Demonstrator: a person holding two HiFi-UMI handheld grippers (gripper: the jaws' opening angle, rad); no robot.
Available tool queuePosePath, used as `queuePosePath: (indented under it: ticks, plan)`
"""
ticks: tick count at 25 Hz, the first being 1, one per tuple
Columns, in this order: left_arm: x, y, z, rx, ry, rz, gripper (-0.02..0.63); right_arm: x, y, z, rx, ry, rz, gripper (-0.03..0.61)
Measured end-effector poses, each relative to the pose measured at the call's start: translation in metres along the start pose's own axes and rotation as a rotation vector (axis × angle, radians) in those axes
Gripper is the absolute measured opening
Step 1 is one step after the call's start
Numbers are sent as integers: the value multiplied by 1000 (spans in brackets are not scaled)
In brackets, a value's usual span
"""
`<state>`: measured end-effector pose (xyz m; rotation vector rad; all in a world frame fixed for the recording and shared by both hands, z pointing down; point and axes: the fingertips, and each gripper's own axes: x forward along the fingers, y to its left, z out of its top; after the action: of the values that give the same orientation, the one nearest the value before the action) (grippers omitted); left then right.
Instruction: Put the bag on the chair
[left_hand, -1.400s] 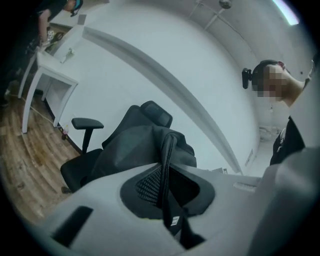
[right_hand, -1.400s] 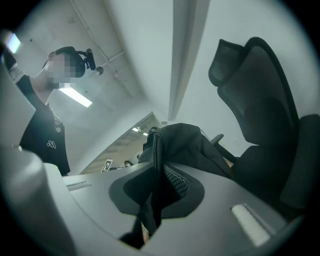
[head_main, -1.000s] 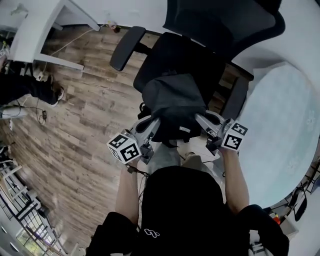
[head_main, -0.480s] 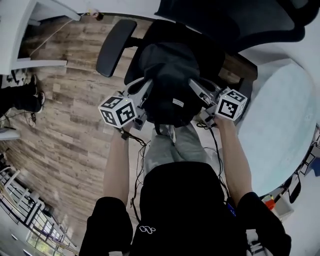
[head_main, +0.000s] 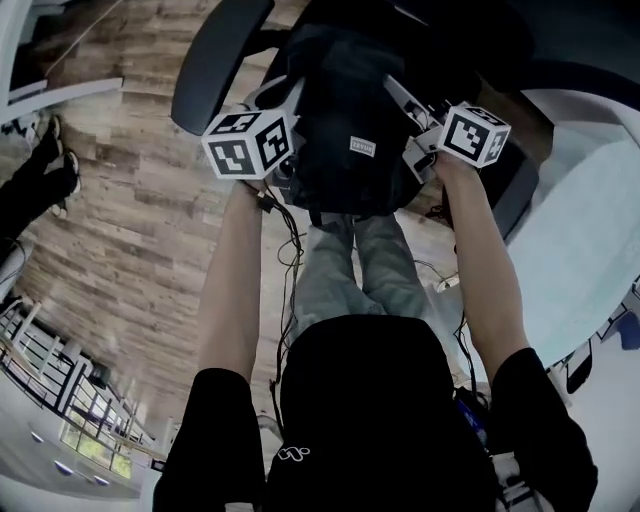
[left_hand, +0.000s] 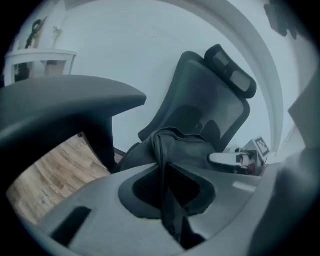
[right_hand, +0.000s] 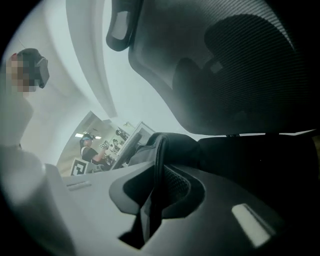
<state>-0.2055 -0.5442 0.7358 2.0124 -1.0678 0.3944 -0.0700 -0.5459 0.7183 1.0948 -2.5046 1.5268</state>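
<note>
Step in hand: bringing the dark fabric bag (head_main: 345, 120) over the seat of the black mesh-backed office chair (left_hand: 215, 105). It hangs between my grippers; contact with the seat cannot be confirmed. My left gripper (left_hand: 162, 172) pinches a fold of fabric in narrow jaws that are beginning to open. My right gripper (right_hand: 156, 175) pinches another fold, jaws narrow. Next, in my judgement: settle the bag squarely on the seat, then release both sides. The chair's padded armrest (head_main: 215, 55) crowds my left gripper. A pale round table (head_main: 585, 230) stands close on the right.
</note>
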Motion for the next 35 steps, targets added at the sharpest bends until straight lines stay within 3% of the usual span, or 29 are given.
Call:
queuePosePath:
  ticks: [3, 8, 11, 16, 18, 21, 26, 28, 30, 35]
  plan:
    - [20, 21, -6, 65, 52, 74, 43, 21, -24, -4, 16, 12, -49, 43]
    - [42, 34, -6, 123, 107, 106, 61, 34, -49, -1, 38, 17, -137, 51]
    - [50, 42, -12, 225, 137, 180, 89, 41, -63, -7, 43, 31, -174, 58]
    - [46, 42, -25, 301, 197, 240, 180, 33, -76, -10, 42, 57, -242, 175]
    - [27, 37, -30, 306, 195, 283, 198, 15, -70, -9, -10, 63, -267, 181]
    - [-3, 26, -33, 278, 150, 339, 190, -16, -60, -2, -11, 14, -277, 183]
    - [-38, -10, -25, 181, 59, 318, 170, -55, -11, 32, -51, -126, -224, 160]
    - [-53, -25, -12, 163, 7, 309, 158, -63, 21, 47, -109, -164, -191, 121]
    - [-69, -40, 9, 145, -68, 306, 120, -69, 55, 60, -177, -189, -148, 8]
    - [-113, -74, 63, 165, -251, 338, 25, -91, 123, 77, -306, -246, -70, 9]
